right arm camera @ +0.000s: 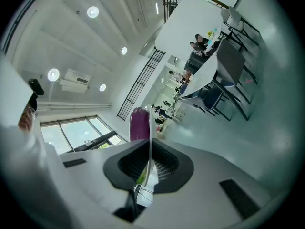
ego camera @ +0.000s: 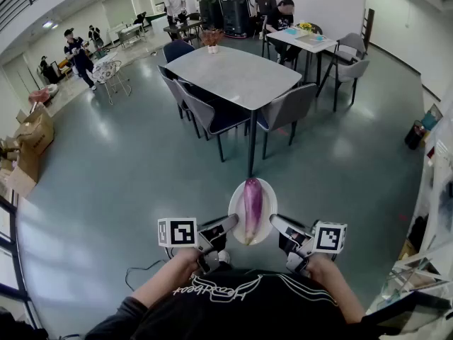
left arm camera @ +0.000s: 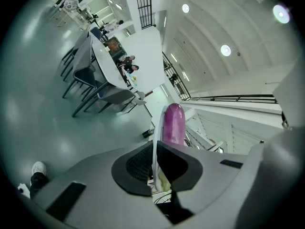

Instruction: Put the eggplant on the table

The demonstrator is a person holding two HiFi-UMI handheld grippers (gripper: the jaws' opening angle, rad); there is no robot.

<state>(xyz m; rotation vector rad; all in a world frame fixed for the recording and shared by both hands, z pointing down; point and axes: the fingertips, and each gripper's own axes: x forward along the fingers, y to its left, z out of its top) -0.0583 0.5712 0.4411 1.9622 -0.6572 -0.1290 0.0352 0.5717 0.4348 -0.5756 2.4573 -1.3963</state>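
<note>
A purple eggplant (ego camera: pixel 252 205) lies lengthwise on a white oval plate (ego camera: pixel 265 227) held in the air above the floor in front of me. My left gripper (ego camera: pixel 231 222) is shut on the plate's left rim. On the opposite rim my right gripper (ego camera: pixel 275 222) is shut as well. In the left gripper view the plate (left arm camera: pixel 153 152) shows edge-on between the jaws of the gripper (left arm camera: pixel 155 149), with the eggplant (left arm camera: pixel 174 123) rising beyond. The right gripper view shows the same: plate rim (right arm camera: pixel 150 128) pinched in the gripper (right arm camera: pixel 150 149), eggplant (right arm camera: pixel 139 123) behind it. The grey table (ego camera: pixel 233 73) stands ahead.
Grey chairs (ego camera: pixel 212 115) ring the table, one (ego camera: pixel 287 108) on its near right side. Further back a second table (ego camera: pixel 308 40) has seated people. Cardboard boxes (ego camera: pixel 28 144) are stacked at the left wall, and shelving (ego camera: pixel 432 211) lines the right. Green floor lies between me and the table.
</note>
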